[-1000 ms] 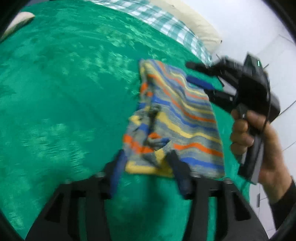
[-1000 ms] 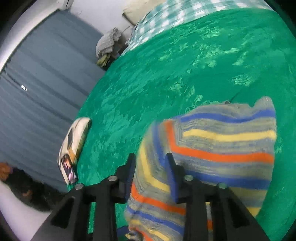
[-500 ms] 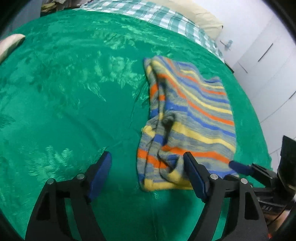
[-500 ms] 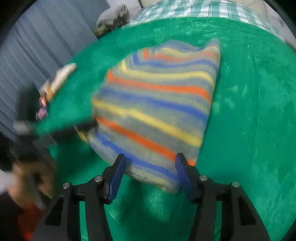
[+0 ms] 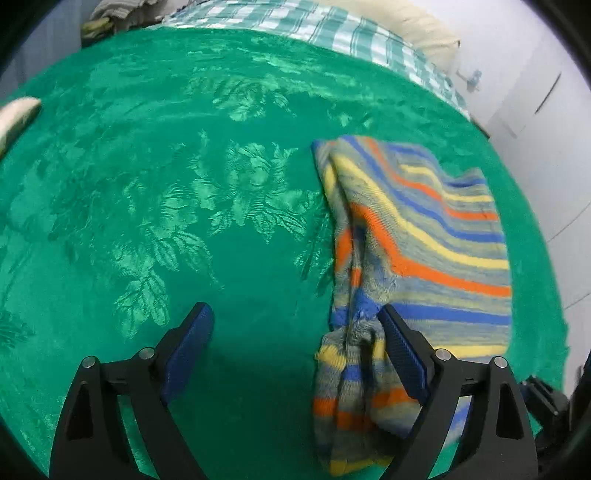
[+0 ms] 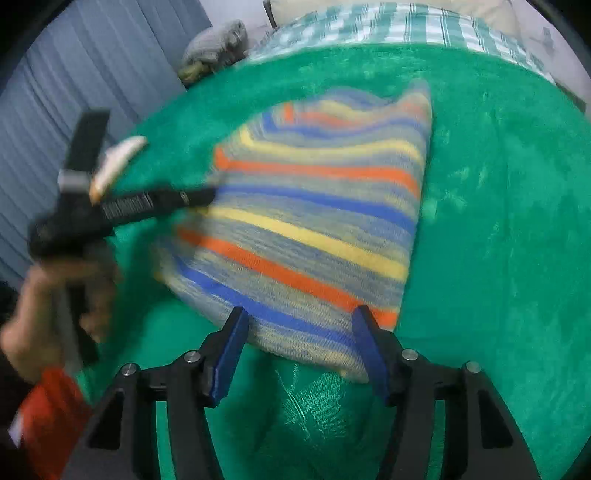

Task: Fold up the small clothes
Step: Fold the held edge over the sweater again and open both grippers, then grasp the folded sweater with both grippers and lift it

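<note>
Striped sweater (image 5: 436, 236) lies folded on green blanket (image 5: 184, 184), one edge bunched. Left gripper (image 5: 295, 343) and right gripper (image 6: 299, 350) both released, holding nothing. Remaining, probably: smooth bunched edge, maybe one more fold.

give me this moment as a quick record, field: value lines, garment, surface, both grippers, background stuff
garment: striped knit piece, folded, lying on the blanket, one bunched edge toward the left gripper
surface: green floral blanket on a bed
left gripper: open, holding nothing, its right finger over the bunched edge
right gripper: open, holding nothing, at the garment's near edge
background: checked sheet, pale pillow, grey curtain
fold state: folded over, left edge untidy
</note>
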The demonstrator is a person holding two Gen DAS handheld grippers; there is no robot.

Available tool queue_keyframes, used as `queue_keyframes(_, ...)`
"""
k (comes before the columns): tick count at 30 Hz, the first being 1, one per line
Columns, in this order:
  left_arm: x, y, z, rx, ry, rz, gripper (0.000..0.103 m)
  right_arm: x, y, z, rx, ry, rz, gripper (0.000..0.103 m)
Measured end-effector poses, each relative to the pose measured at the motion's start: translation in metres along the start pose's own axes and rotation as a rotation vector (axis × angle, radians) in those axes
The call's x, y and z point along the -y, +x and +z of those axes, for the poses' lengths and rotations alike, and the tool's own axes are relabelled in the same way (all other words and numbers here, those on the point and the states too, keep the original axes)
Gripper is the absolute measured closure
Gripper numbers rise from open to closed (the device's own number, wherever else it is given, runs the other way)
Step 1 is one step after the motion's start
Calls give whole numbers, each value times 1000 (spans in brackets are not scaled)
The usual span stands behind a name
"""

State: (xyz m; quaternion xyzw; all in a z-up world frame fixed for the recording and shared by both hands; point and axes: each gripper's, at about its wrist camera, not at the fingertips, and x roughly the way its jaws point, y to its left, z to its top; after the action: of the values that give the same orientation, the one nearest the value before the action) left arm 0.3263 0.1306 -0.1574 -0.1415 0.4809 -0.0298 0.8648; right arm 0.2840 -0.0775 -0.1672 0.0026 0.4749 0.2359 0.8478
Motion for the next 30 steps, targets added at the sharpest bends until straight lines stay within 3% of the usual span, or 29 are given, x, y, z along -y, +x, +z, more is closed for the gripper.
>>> queue_keyframes(4,-13,-44,-25,44,17,-63,12,-8,-26,0,71,13,-10,43)
queue_keyframes(7,-30,-70,-52,66,17,-63,10,-7,-55,-13,137,34,-27,22)
queue_keyframes(8,-35,-76,-60,66,12,-62,10,-6,-63,-21,156,41,-47,20)
queue_keyframes(12,-57,-88,-94,85,8,-31,10,2,-83,-65,167,98,-133,20)
queue_keyframes(16,-64,-81,-111,98,30,0,9,11,-93,-104,182,157,-230,20)
queue_keyframes(20,-53,-73,-127,127,124,46,4,24,-92,-130,150,217,-290,19)
queue_keyframes(23,-44,-70,-133,131,178,98,1,24,-84,-134,134,206,-299,12)
queue_keyframes(30,-51,-70,-135,128,156,65,1,19,-73,-137,139,204,-310,2)
